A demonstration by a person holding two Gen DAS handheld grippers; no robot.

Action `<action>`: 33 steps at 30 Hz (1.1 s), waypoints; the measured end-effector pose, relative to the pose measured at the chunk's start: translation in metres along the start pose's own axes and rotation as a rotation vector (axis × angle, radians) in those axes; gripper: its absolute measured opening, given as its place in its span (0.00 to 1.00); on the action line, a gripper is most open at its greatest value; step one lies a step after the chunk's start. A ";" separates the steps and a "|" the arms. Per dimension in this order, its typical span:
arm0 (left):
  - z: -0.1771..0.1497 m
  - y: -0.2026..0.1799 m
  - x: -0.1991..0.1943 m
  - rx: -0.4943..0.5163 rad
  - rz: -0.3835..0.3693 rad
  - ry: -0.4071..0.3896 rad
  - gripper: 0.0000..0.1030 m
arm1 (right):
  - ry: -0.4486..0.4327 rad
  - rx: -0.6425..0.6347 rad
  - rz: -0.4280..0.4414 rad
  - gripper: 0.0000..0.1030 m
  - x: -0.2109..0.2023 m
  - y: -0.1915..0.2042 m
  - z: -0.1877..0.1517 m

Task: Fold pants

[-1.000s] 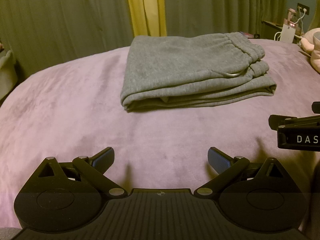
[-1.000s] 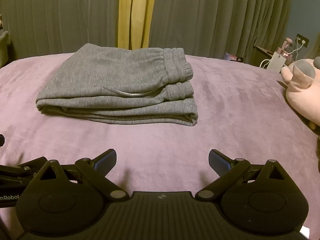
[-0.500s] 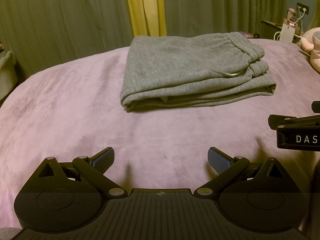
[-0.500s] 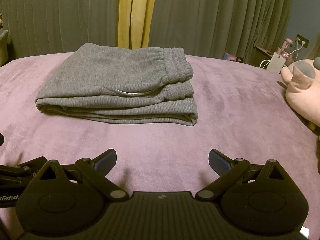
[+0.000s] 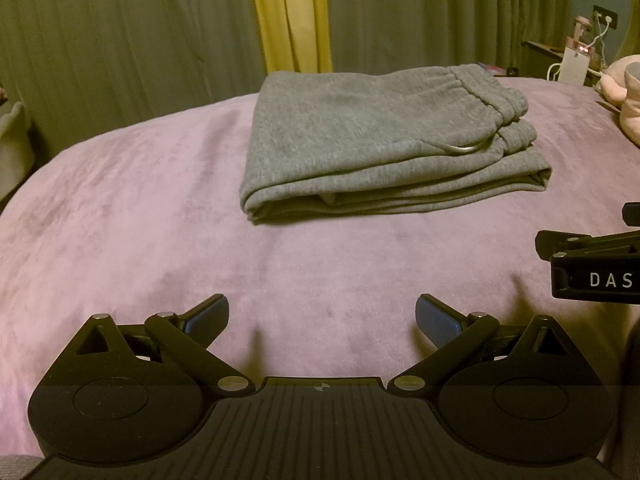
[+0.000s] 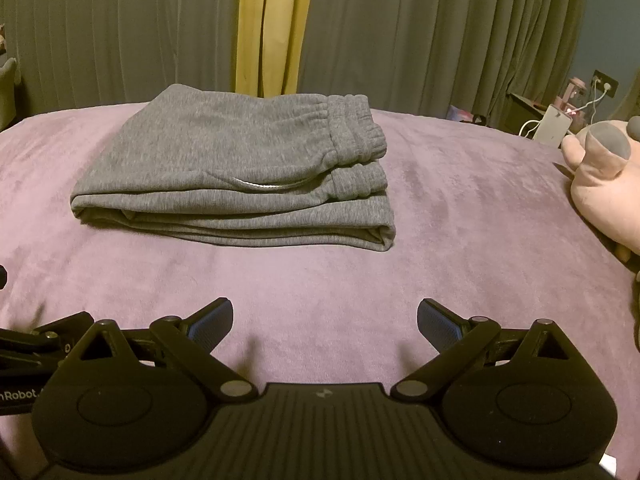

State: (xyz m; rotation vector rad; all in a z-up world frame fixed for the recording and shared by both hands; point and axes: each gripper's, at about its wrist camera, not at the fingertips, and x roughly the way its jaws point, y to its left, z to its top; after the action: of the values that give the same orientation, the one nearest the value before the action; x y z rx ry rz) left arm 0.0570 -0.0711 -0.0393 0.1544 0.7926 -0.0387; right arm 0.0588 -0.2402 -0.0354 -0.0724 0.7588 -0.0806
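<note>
Grey sweatpants [image 5: 380, 140] [image 6: 240, 168] lie folded in a flat stack on the purple bedspread [image 5: 120, 220] [image 6: 480, 220], elastic waistband at the stack's right end. My left gripper [image 5: 322, 318] is open, well short of the pants, with nothing between its blue pads. My right gripper [image 6: 324, 320] is open too, hovering over bare bedspread in front of the stack. The right gripper's black body [image 5: 592, 272] shows at the right edge of the left wrist view. Part of the left gripper [image 6: 36, 344] shows at the left edge of the right wrist view.
A pink plush toy [image 6: 604, 184] [image 5: 624, 96] lies on the bed at the right. Green curtains with a yellow strip [image 6: 268, 28] hang behind the bed. A bedside table with a charging device [image 6: 556, 128] stands at the far right.
</note>
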 end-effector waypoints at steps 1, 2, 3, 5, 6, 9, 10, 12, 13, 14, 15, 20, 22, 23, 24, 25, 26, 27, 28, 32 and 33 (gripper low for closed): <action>0.000 0.000 0.000 0.000 0.001 0.000 0.99 | 0.000 -0.001 -0.001 0.96 0.000 0.001 0.000; 0.000 0.000 0.000 0.000 0.001 0.000 0.99 | 0.000 -0.002 -0.002 0.96 0.000 0.001 0.000; 0.000 0.000 0.000 0.000 0.000 -0.001 0.99 | 0.000 -0.002 -0.001 0.96 0.000 0.001 0.000; 0.000 0.000 0.000 0.000 0.000 0.000 0.99 | -0.001 -0.003 0.000 0.96 0.000 0.001 0.000; 0.000 0.000 0.000 0.000 0.000 0.000 0.99 | 0.000 -0.003 -0.001 0.96 0.000 0.000 0.000; 0.000 0.000 0.000 0.001 0.000 0.000 0.99 | -0.001 -0.003 0.000 0.96 0.000 0.001 0.000; 0.000 0.000 0.000 0.002 0.000 0.000 0.99 | -0.001 -0.003 0.000 0.96 0.000 0.000 0.000; 0.000 0.000 0.000 0.001 -0.001 0.000 0.99 | 0.000 -0.004 0.000 0.96 0.000 0.000 0.000; 0.000 0.000 0.000 0.001 0.000 0.001 0.99 | 0.000 -0.004 0.000 0.96 0.001 0.001 0.000; 0.000 0.000 0.000 0.001 0.000 0.001 0.99 | 0.000 -0.004 -0.001 0.96 0.000 0.000 0.000; 0.000 0.000 0.000 0.001 -0.001 0.001 0.99 | -0.001 -0.004 -0.001 0.96 0.000 0.000 0.000; 0.000 0.000 0.000 0.000 -0.001 0.001 0.99 | 0.000 -0.004 0.000 0.96 0.000 0.000 0.000; 0.000 0.000 0.000 0.001 0.000 0.001 0.99 | 0.000 -0.005 -0.001 0.96 0.001 0.001 0.000; 0.000 0.000 0.001 0.001 0.000 0.002 0.99 | 0.000 -0.006 -0.002 0.96 0.000 0.000 0.000; 0.000 0.000 0.001 0.001 0.000 0.002 0.99 | 0.000 -0.007 -0.001 0.96 0.000 0.000 0.000; -0.001 0.000 0.001 0.001 -0.001 0.002 0.99 | 0.000 -0.006 -0.001 0.96 0.001 0.001 0.000; -0.001 0.000 0.000 0.001 0.000 0.002 0.99 | 0.000 -0.007 -0.001 0.96 0.001 0.000 0.000; -0.001 0.000 0.001 0.001 0.000 0.002 0.99 | 0.000 -0.007 -0.002 0.96 0.001 0.001 0.000; -0.001 0.000 0.001 0.001 0.000 0.003 0.99 | 0.000 -0.009 -0.002 0.96 0.001 0.001 0.000; -0.001 0.000 0.001 0.003 0.000 0.003 0.99 | 0.000 -0.010 -0.002 0.96 0.001 0.001 -0.001; -0.001 0.000 0.001 0.004 0.000 0.003 0.99 | 0.002 -0.011 -0.002 0.96 0.002 0.001 -0.001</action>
State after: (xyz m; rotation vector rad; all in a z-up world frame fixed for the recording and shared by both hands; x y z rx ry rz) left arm 0.0567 -0.0711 -0.0407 0.1578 0.7951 -0.0403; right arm 0.0596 -0.2391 -0.0370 -0.0831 0.7611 -0.0783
